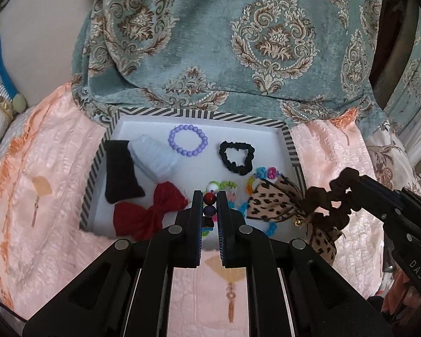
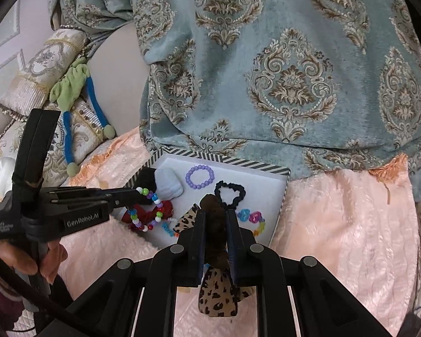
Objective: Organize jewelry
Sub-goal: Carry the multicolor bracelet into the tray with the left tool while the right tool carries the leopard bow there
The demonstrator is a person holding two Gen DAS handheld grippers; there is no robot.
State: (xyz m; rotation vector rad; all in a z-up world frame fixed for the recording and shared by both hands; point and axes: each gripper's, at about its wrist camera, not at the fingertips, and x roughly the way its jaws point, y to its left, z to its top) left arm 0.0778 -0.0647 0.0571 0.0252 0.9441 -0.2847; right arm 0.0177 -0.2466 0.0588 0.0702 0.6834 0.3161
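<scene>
A white tray with a striped rim [image 1: 290, 143] [image 2: 278, 171] lies on a pink blanket. In it are a purple bead bracelet [image 1: 188, 140] [image 2: 199, 177], a black scrunchie [image 1: 236, 154] [image 2: 229, 195], a red bow [image 1: 151, 210], a black pad [image 1: 122, 171], a white fabric piece [image 1: 154, 156] and a bright plastic-link bracelet [image 1: 268, 174] [image 2: 252, 217]. My left gripper [image 1: 210, 205] [image 2: 137, 192] is shut on a multicoloured bead bracelet [image 2: 148, 210] above the tray's near left. My right gripper [image 2: 214, 224] [image 1: 359, 185] is shut on a brown scrunchie with a leopard bow [image 1: 275, 203] [image 2: 216, 295], over the tray's near right edge.
A teal patterned cushion [image 1: 238, 42] rises just behind the tray. Embroidered pillows and a green and blue cord [image 2: 70, 104] lie at the left. The pink blanket [image 2: 336, 224] spreads around the tray.
</scene>
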